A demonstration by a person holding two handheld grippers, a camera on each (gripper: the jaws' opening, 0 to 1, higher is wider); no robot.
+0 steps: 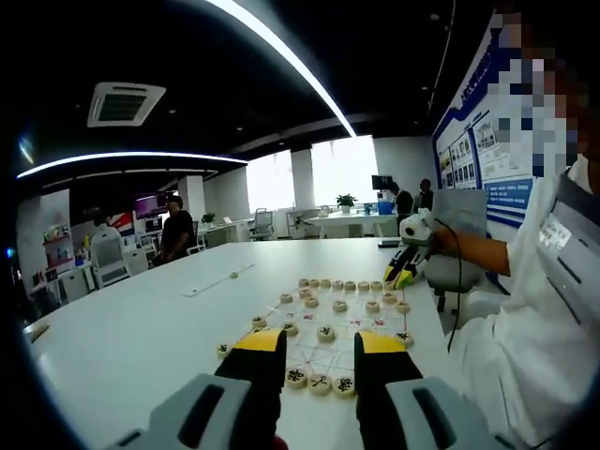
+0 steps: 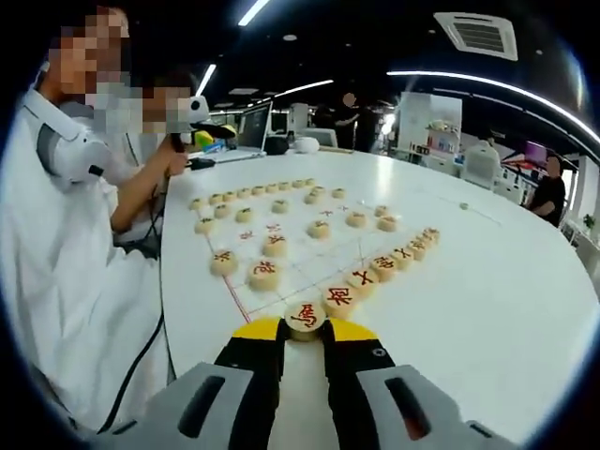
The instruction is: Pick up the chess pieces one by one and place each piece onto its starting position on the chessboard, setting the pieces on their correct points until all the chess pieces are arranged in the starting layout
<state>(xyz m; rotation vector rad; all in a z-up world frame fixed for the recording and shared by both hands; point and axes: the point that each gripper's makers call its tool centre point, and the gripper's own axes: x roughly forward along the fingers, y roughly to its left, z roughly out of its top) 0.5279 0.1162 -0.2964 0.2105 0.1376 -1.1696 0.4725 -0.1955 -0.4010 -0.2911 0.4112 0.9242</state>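
A Chinese chess board (image 1: 330,349) lies on a white table, with round wooden pieces on it. Black-marked pieces (image 1: 321,382) line the edge just in front of my left gripper (image 1: 320,345), which is open and holds nothing. At the board's far end my right gripper (image 1: 405,269) is low over the pieces. In the right gripper view, my right gripper (image 2: 305,330) is shut on a red-marked piece (image 2: 305,316) at the near edge of the board (image 2: 295,267). More red pieces (image 2: 364,277) run in a row to its right. The left gripper (image 2: 201,124) shows far off beyond the black pieces.
The person in white (image 2: 66,244) sits along the board's side, with a cable hanging by the table edge (image 2: 161,281). A small loose object (image 1: 233,275) lies on the table (image 1: 141,328). Other people, desks and chairs (image 1: 108,258) stand farther back.
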